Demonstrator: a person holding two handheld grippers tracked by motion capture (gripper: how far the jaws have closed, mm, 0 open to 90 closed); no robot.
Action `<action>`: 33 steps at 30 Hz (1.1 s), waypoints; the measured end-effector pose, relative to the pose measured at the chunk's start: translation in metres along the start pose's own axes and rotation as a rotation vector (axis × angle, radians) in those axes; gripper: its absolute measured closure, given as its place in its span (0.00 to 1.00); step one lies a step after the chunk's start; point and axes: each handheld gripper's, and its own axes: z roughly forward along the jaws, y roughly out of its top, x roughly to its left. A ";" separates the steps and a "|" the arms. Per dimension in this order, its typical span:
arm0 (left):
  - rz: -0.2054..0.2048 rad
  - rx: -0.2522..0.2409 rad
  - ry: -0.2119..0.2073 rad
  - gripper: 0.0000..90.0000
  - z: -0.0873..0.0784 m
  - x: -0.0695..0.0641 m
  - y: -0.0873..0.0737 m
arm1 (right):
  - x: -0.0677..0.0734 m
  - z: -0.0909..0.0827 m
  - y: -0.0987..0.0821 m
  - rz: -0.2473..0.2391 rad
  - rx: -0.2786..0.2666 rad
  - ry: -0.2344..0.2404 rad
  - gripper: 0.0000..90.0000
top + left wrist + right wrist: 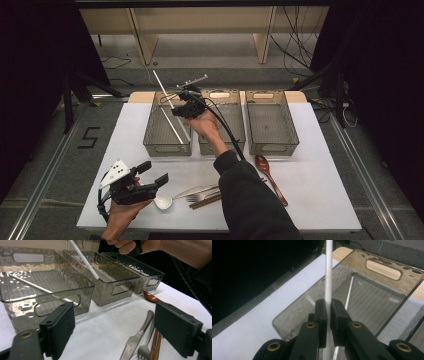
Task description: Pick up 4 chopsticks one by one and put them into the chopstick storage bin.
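Over left bin (pixel 167 131), right gripper (pixel 328 315) fingers clamped white chopstick (pixel 328 277) mid-shaft; likely light, stiff, slippery. Left gripper (pixel 120 327) gaped empty.

Black right gripper (pixel 181 111) with brass screws, black cable, dark sleeve (pixel 252 197).

Three bins stand side by side across the upper middle of the counter (pixel 310 165): the left bin (pixel 167 125), the middle bin (pixel 227 122) and the right bin (pixel 271 121). One chopstick (pixel 172 126) lies inside the left bin, and a second chopstick (pixel 162 89) slants above its far end. Below the bins, at lower centre, lie a soup spoon (pixel 163 201), a knife (pixel 192 190), a fork (pixel 200 196) and, to their right, a wooden spoon (pixel 270 177).
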 end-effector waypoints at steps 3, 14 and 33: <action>-0.001 -0.001 0.001 0.19 0.000 0.000 0.000 | -0.001 0.003 0.001 0.006 -0.011 -0.009 0.95; 0.001 -0.002 -0.001 0.19 -0.001 0.000 0.000 | -0.002 0.013 -0.003 0.018 -0.007 -0.018 0.94; 0.002 -0.002 -0.002 0.19 -0.001 0.000 0.000 | -0.006 0.027 -0.017 0.043 0.003 -0.052 0.94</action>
